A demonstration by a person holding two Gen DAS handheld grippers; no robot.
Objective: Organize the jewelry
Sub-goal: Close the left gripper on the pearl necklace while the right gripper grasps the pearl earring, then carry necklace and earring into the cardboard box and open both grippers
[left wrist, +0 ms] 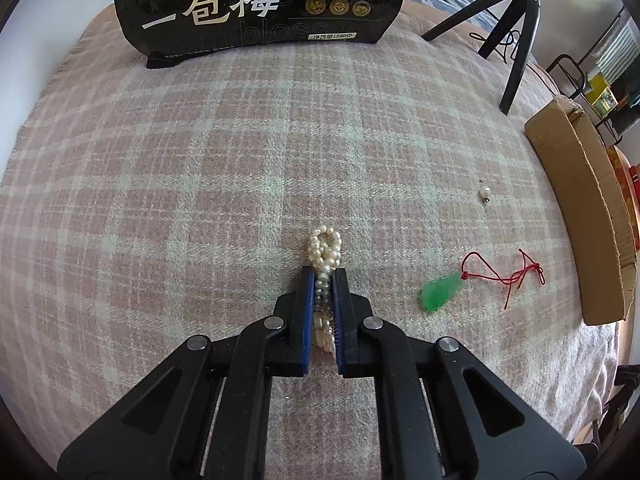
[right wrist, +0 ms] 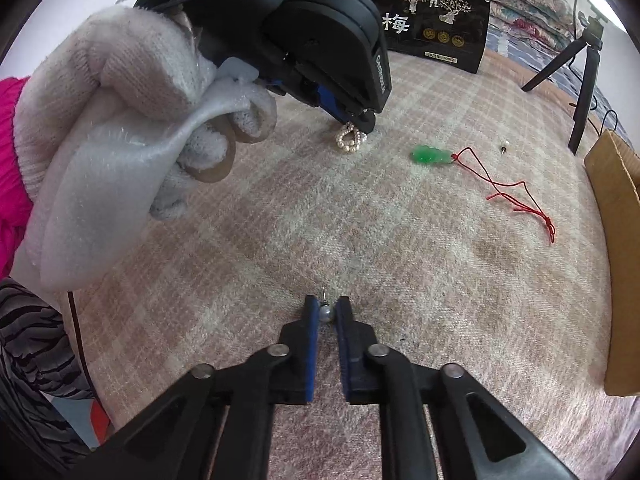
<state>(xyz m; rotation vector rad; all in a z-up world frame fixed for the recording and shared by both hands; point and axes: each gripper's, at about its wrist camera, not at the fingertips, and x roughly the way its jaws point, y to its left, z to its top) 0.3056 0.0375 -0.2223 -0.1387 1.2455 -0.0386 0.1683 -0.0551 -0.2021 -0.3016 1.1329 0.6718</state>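
Two tongs [left wrist: 323,276] [right wrist: 328,304], two pearl earrings [right wrist: 325,312] [left wrist: 485,194]

Both grippers are black plastic with blue finger pads [left wrist: 307,312] and silver pivot screws [right wrist: 279,350]. A white knit glove [right wrist: 132,80] covers the hand, over a bright pink sleeve [right wrist: 10,152].

Two wrist fisheyes, low and close above plaid blanket [left wrist: 200,160], facing black snack bag [left wrist: 260,4]; both share green pendant [right wrist: 432,155].

Pearl bracelet [left wrist: 325,254] partly hidden between the closed jaws.
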